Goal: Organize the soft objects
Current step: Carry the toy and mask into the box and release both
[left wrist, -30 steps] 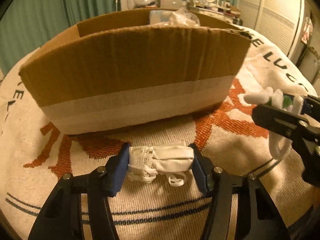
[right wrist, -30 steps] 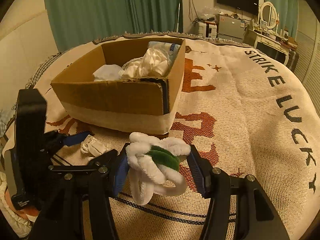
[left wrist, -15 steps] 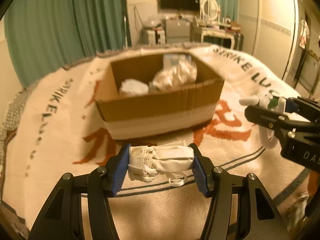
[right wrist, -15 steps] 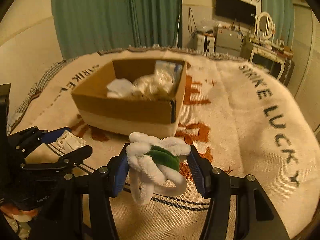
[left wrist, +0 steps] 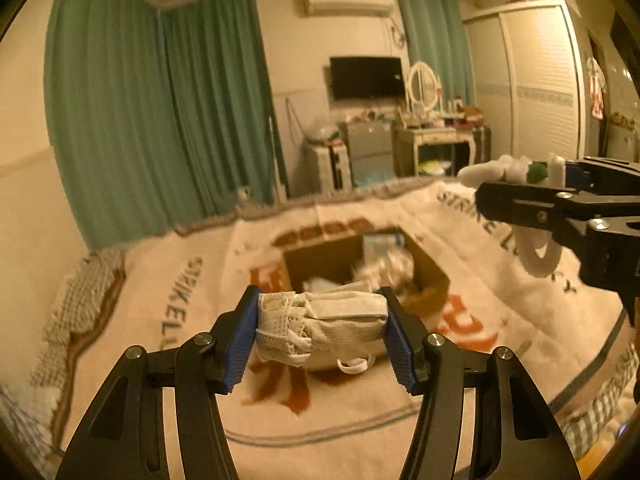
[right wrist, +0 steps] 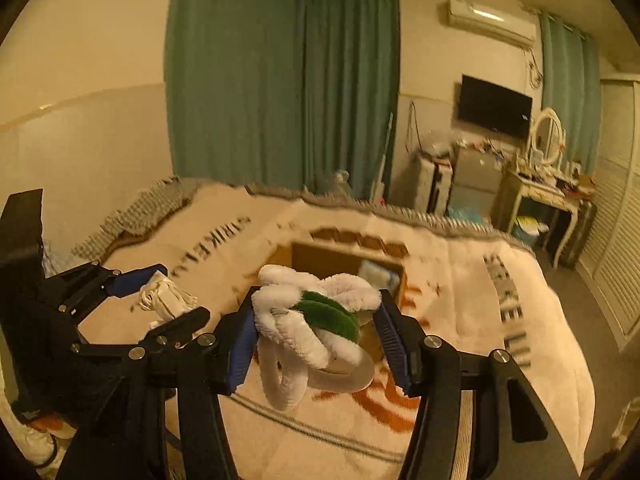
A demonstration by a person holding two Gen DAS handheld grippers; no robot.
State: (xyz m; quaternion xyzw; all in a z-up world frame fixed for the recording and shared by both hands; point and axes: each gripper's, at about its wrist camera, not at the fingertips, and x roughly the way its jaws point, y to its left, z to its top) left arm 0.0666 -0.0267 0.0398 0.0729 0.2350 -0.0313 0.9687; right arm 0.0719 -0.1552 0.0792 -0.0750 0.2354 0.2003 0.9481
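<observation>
a white cloth bundle (left wrist: 322, 322) is clamped in the left gripper (left wrist: 320, 334) and a fuzzy white-and-green toy (right wrist: 316, 328) in the right gripper (right wrist: 316, 338), both held above the blanket (left wrist: 160, 320), so lowering into the cardboard box (left wrist: 432, 280) seems called for next.

Two grippers are in view: the left gripper (left wrist: 322, 334), near and centre in its own camera, and the right gripper (right wrist: 316, 334), which shows at the far right of the left view. Each one clamps one soft thing, two in all: one white folded cloth bundle (left wrist: 320, 326) and one white fuzzy loop toy with a green patch (right wrist: 316, 328). One cardboard box (left wrist: 430, 280) sits farther off on one blanket (left wrist: 520, 320); its contents are blurred, at least three pale items. At the far wall hang green curtains in two spans, with one dark television (left wrist: 366, 77), one oval mirror (left wrist: 423, 86) and one air conditioner (left wrist: 348, 0).
</observation>
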